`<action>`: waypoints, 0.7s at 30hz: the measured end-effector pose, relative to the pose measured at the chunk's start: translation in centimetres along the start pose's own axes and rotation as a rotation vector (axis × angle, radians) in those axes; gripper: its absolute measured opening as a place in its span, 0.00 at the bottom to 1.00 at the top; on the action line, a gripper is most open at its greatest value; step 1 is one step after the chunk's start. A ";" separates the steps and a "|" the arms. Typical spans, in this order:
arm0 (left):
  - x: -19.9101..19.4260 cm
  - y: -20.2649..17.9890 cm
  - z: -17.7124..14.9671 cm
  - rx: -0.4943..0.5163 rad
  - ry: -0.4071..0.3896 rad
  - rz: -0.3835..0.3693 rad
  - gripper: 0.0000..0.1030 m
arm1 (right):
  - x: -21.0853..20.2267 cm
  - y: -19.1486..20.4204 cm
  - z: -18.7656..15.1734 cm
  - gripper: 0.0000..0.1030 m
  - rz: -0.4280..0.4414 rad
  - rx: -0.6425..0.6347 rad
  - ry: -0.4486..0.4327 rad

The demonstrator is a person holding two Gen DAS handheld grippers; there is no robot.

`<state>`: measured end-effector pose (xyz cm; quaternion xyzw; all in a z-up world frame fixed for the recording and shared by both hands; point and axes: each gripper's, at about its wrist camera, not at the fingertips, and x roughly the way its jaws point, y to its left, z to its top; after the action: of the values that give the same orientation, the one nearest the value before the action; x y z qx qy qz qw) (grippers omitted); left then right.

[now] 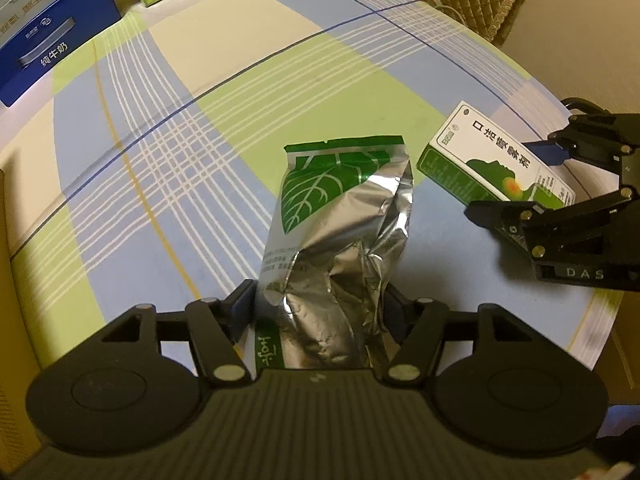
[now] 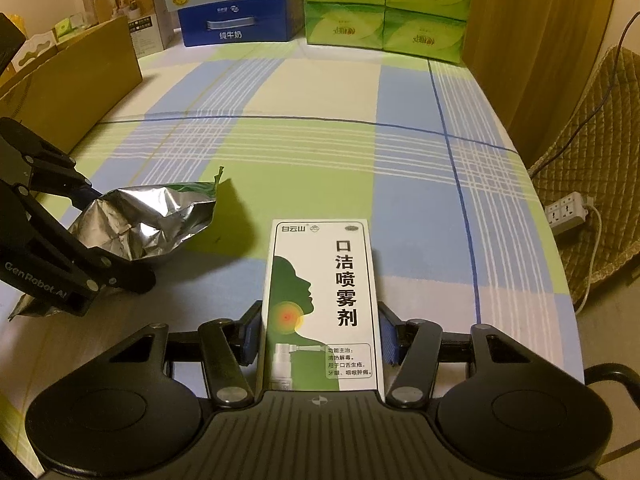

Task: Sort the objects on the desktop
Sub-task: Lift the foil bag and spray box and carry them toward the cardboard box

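Left hand-held gripper (image 1: pixel 320 304) is clenched on a crumpled foil bag (image 1: pixel 340 232), silver with a green leaf print, its blue pads pressed into the bag's lower part. The bag lies on the checked surface (image 1: pixel 180 152), just left of the spray box (image 2: pixel 322 304).

Right hand-held gripper (image 2: pixel 320 336) is closed around the spray box (white and green, a head in profile on its face); both blue pads sit against the box's long sides, near its lower end. The box lies flat on the surface.

Far behind the spray box, along the back edge of the surface: a blue milk carton (image 2: pixel 236 24) and stacked green tissue packs (image 2: pixel 384 8). Left of the box, past the bag, a brown cardboard box (image 2: pixel 76 80).
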<state>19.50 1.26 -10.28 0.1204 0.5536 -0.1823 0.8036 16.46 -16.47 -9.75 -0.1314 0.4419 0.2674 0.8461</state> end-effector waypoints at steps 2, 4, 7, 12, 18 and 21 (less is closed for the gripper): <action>0.0 -0.1 0.0 0.000 0.000 0.000 0.58 | 0.0 0.1 0.0 0.52 0.000 -0.003 0.001; 0.0 -0.1 0.0 -0.001 0.001 0.000 0.55 | 0.0 0.2 0.0 0.52 0.001 -0.003 0.003; -0.2 -0.1 -0.1 0.000 0.001 0.004 0.51 | -0.1 0.3 -0.1 0.51 0.004 -0.005 0.005; -0.4 -0.3 -0.3 -0.001 -0.006 0.011 0.46 | -0.3 0.6 -0.4 0.51 0.010 -0.007 0.007; -1.2 0.3 -0.6 -0.036 -0.012 -0.001 0.42 | -0.8 0.8 -0.6 0.51 0.025 0.003 0.010; -2.0 0.5 -0.9 -0.040 -0.014 0.004 0.42 | -1.3 0.9 -0.6 0.51 0.026 0.011 0.002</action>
<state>18.33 2.39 -8.78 0.1041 0.5514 -0.1702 0.8100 14.91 -16.41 -9.04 -0.1214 0.4459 0.2760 0.8428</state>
